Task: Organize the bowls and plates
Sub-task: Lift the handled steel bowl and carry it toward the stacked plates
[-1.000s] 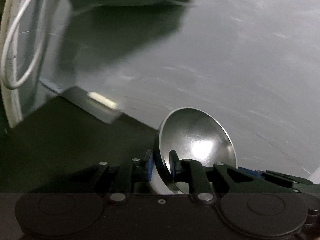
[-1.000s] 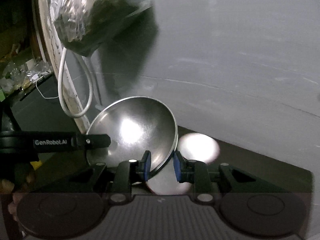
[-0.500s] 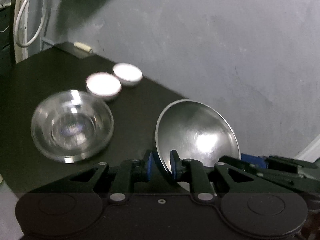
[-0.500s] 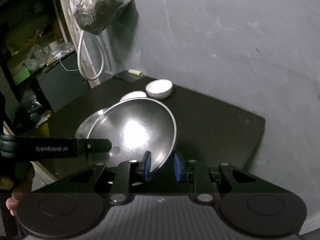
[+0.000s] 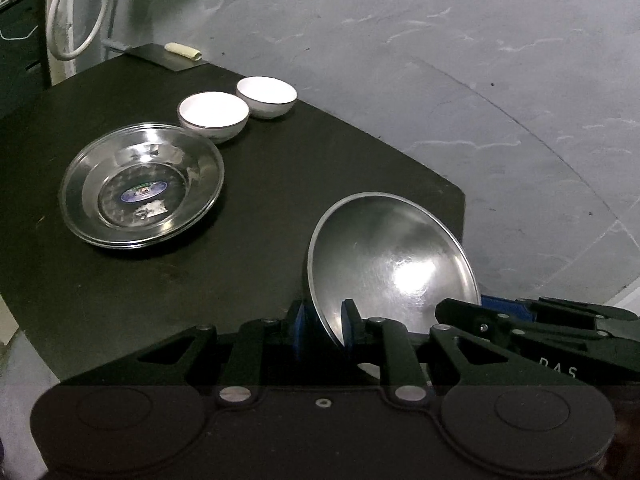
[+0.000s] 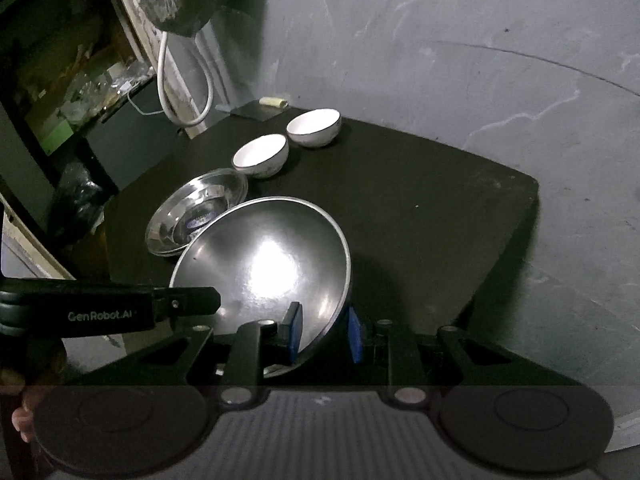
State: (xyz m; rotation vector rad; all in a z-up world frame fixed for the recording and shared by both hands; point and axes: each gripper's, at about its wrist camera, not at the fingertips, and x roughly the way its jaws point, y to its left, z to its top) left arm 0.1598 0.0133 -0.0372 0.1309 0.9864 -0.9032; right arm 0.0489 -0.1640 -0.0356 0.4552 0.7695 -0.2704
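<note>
Steel bowl (image 5: pixel 394 264): pinched at rim by L hand-held gripper (image 5: pixel 323 326) & R hand-held gripper (image 6: pixel 323 330), held tilted above worktop (image 5: pixel 280 184) near its R edge.
Open room: bare worktop betw. steel bowl & glass plate (image 5: pixel 142 184).
Change: worktop w/ white bowls (image 5: pixel 214 114) now seen; before, wall only.

Left wrist view — mounted behind the left gripper (image 5: pixel 322 330), looking forward and steeply down along its fingers at the black table (image 5: pixel 280 184) from the near edge; the table's right corner and the grey floor lie beyond. Close range: the held metal bowl (image 5: pixel 394 264) fills the lower middle.

Right wrist view — mounted behind the right gripper (image 6: pixel 324 334), same downward slant, set to the right of the other camera and slightly farther from the table (image 6: pixel 420 200).

Shared ground: table top, steel plate (image 5: pixel 140 190) (image 6: pixel 192 212), two white bowls (image 5: pixel 214 114) (image 6: pixel 260 156) past the plate, the same metal bowl (image 6: pixel 264 264). Each view catches the other gripper at its side edge.
</note>
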